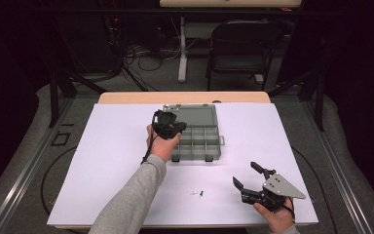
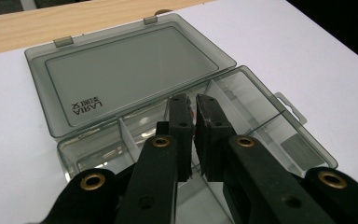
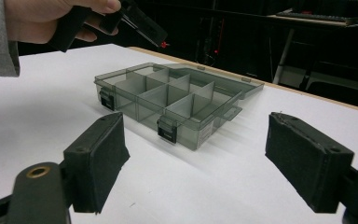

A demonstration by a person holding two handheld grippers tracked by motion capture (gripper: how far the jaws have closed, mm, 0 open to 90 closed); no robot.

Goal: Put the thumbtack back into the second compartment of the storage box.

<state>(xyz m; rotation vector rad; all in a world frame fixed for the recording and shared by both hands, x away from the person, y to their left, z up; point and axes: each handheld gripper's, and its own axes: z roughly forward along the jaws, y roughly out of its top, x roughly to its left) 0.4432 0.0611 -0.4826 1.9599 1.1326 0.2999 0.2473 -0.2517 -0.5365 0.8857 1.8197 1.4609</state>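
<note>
White table sheet (image 1: 107,161), largest thing in the scene; everything sits on it.

Smoky grey compartment box (image 1: 197,141) near the far middle of the sheet, lid (image 2: 130,70) folded flat open behind the tray, dividers upright, two black latches (image 3: 168,130) on the near wall. Compartments look empty, as far as the views allow.

Left gripper (image 1: 168,126) hangs above the tray's left part. Jaws nearly pressed together, pinching something tiny and red (image 3: 164,45); a red speck also shows in the slit between the jaws in the left gripper view. Cannot tell what the piece is.

Right gripper (image 1: 247,179) low at the near right of the sheet, well apart from the box, jaws spread wide, holding nothing.

Two small bits (image 1: 198,193) lie loose on the sheet between the grippers; too small to name.

Risks, as judgement:
- The red piece is held by very little; any slackening and it drops early, onto a divider or outside the tray.
- Released from height, it may bounce into the wrong compartment.
- Box is light and unbraced; a nudge from the left jaws could slide it.
- Loose bits near the right gripper could be swept off.
</note>
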